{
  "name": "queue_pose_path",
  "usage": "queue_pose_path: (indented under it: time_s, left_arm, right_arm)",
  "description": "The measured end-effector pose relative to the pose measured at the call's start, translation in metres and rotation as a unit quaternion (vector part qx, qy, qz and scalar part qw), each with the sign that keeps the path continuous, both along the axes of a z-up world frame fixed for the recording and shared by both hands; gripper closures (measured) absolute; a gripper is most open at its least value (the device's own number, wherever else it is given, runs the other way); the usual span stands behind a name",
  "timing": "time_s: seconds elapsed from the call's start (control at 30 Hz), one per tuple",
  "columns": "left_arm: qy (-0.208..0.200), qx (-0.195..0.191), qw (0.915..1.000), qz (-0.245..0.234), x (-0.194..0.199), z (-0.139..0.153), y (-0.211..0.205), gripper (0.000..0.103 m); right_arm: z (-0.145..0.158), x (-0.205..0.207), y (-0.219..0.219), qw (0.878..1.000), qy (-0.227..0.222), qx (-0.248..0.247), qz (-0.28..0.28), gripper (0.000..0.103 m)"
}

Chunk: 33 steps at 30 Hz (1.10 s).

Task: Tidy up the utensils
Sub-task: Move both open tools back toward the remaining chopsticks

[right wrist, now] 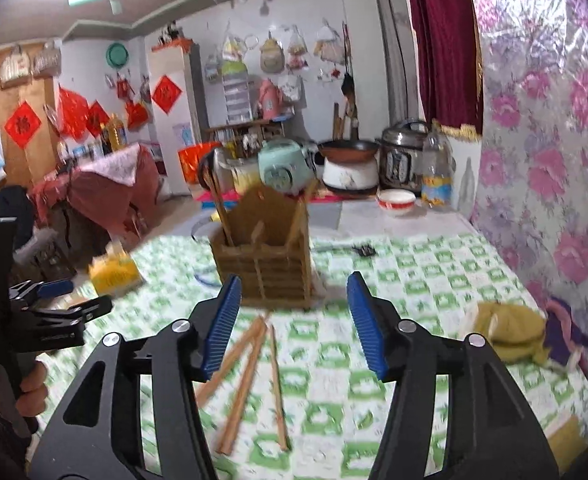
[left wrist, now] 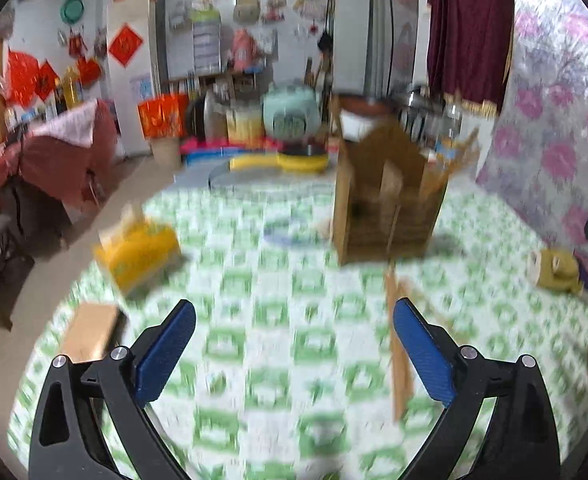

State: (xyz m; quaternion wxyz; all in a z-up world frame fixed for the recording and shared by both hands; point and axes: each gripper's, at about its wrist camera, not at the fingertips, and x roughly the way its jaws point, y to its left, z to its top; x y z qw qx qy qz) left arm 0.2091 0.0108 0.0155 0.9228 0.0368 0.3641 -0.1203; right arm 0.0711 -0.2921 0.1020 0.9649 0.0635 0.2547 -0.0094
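Three chopsticks (right wrist: 250, 380), blurred and partly hidden behind the spread, empty right gripper (right wrist: 294, 328), lie lengthwise toward the wooden holder (right wrist: 264, 256) just beyond them, the left gripper (left wrist: 294, 356) likewise spread.

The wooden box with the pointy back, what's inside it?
The wooden holder has long wooden sticks, probably chopsticks, standing tilted in its left and right slots. Its front wall hides their bottom ends and anything short inside. More chopsticks lie loose on the tablecloth.
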Motion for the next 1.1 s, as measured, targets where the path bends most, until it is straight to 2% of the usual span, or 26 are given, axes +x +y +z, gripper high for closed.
queue_pose_path:
  time_s: [0.07,0.2,0.27,0.4,0.53,0.7,0.9,1.1]
  left_arm:
    - [0.033,0.002,0.9994,-0.009,-0.001,-0.026,0.003,0.006]
    - [0.059,0.015,0.9975,-0.038,-0.008,-0.055,-0.004,0.006]
    - [0.067,0.019,0.9957,-0.061,-0.01,-0.064,-0.011,0.006]
    - [0.073,0.038,0.9911,-0.104,-0.017,-0.079,-0.027,0.006]
    - [0.076,0.051,0.9846,-0.149,-0.022,-0.084,-0.04,0.006]
    - [0.08,0.064,0.9778,-0.183,-0.025,-0.089,-0.051,0.006]
    - [0.082,0.083,0.9698,-0.214,-0.033,-0.094,-0.058,0.006]
    - [0.091,0.109,0.9673,-0.21,-0.022,-0.101,-0.066,0.006]
  right_arm:
    - [-0.016,0.004,0.0,1.0,0.017,-0.003,-0.003,0.045]
    - [-0.052,0.017,-0.005,0.998,0.055,0.009,-0.002,0.045]
    - [-0.065,0.022,-0.006,0.998,0.069,0.014,-0.002,0.044]
    - [-0.084,0.029,-0.011,0.997,0.08,0.024,-0.001,0.036]
    - [-0.104,0.035,-0.016,0.992,0.116,0.039,-0.004,0.035]
    - [-0.105,0.033,-0.017,0.992,0.117,0.046,-0.002,0.028]
    - [-0.108,0.035,-0.01,0.991,0.127,0.034,0.006,0.027]
    - [-0.112,0.035,-0.006,0.991,0.133,0.024,0.01,0.026]
